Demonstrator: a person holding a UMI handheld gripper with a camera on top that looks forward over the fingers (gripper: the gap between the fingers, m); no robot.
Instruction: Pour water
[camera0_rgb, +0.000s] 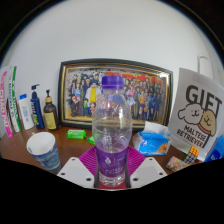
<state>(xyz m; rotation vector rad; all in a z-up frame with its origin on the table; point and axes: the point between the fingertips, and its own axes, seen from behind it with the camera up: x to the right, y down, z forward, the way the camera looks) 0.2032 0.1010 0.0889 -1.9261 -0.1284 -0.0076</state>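
A clear plastic water bottle (111, 125) with a purple cap and a purple label stands upright between my fingers. Its lower part sits between the magenta pads (90, 159), which press on it from both sides. My gripper (111, 165) is shut on the bottle. A white paper cup (43, 150) with a blue pattern stands on the wooden table (20, 152), left of the bottle and a little ahead of the left finger. Its mouth faces up. The bottle's base hides whether it rests on the table.
A framed group photo (140, 95) leans on the wall behind the bottle. Tubes and dark bottles (36, 107) stand at the back left, with a small green box (76, 133) near them. A white GIFT bag (200, 115) and a blue-white packet (153, 140) are at the right.
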